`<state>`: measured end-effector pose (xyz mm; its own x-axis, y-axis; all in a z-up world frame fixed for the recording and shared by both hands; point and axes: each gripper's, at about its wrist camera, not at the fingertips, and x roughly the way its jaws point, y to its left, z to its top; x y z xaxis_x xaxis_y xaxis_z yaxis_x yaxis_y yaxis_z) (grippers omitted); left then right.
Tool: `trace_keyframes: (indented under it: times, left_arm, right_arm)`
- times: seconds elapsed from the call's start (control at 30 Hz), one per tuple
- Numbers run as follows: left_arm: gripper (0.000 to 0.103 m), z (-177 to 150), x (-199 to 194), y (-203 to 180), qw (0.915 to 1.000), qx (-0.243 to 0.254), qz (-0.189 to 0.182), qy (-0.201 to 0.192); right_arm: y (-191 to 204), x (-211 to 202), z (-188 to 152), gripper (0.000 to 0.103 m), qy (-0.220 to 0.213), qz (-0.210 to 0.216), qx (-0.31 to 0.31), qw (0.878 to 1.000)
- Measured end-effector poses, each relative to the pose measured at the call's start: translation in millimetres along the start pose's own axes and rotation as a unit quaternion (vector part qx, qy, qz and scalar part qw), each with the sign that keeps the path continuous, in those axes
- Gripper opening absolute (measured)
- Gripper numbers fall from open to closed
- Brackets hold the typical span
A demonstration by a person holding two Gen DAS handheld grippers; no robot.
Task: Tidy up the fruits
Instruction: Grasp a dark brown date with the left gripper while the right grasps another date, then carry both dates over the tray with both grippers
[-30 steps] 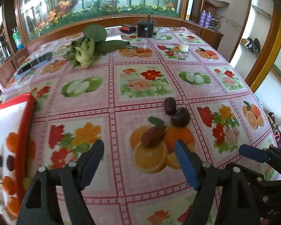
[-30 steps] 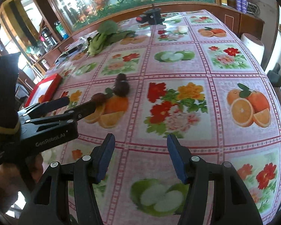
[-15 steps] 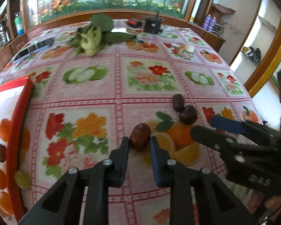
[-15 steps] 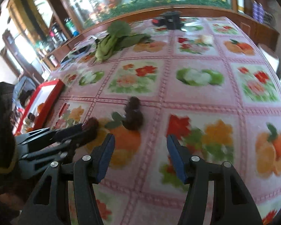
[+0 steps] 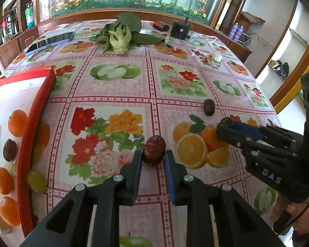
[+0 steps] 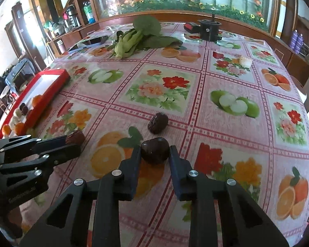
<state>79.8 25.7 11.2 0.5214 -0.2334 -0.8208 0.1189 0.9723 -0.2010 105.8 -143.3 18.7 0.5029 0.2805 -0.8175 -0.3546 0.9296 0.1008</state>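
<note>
The left claw (image 5: 153,162) is clamped on a reddish date (image 5: 153,153), and the right claw (image 6: 154,158), whose jaws have just closed, pinches a darker date (image 6: 155,153); both fruits sit low over the worktop (image 6: 226,78), the reddish one on the tray (image 5: 34,111) side of the darker one. A third date (image 6: 158,122) lies loose just beyond the darker one, on the side away from the tray. Each fruit seems caught only at the pad tips, so a quick swing toward the tray could let the rounded skin squirt out and roll. The two claws work close together and might knock on the way across. Dropped from height, a date could bounce off the oranges (image 5: 17,122) already in the tray. Readable writing: "DAS" on the right claw's body; the left one's lettering is too blurred to read.
</note>
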Motion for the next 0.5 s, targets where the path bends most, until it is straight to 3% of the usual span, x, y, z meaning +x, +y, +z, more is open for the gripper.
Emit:
trace_keyframes:
  times: [0.5]
  left_arm:
    - [0.025, -35.5, -46.4, 2.6, 1.0, 0.005, 0.001, -0.008]
  right_arm:
    - [34.2, -44.6, -48.3, 0.027, -0.001, 0.0, 0.027, 1.0]
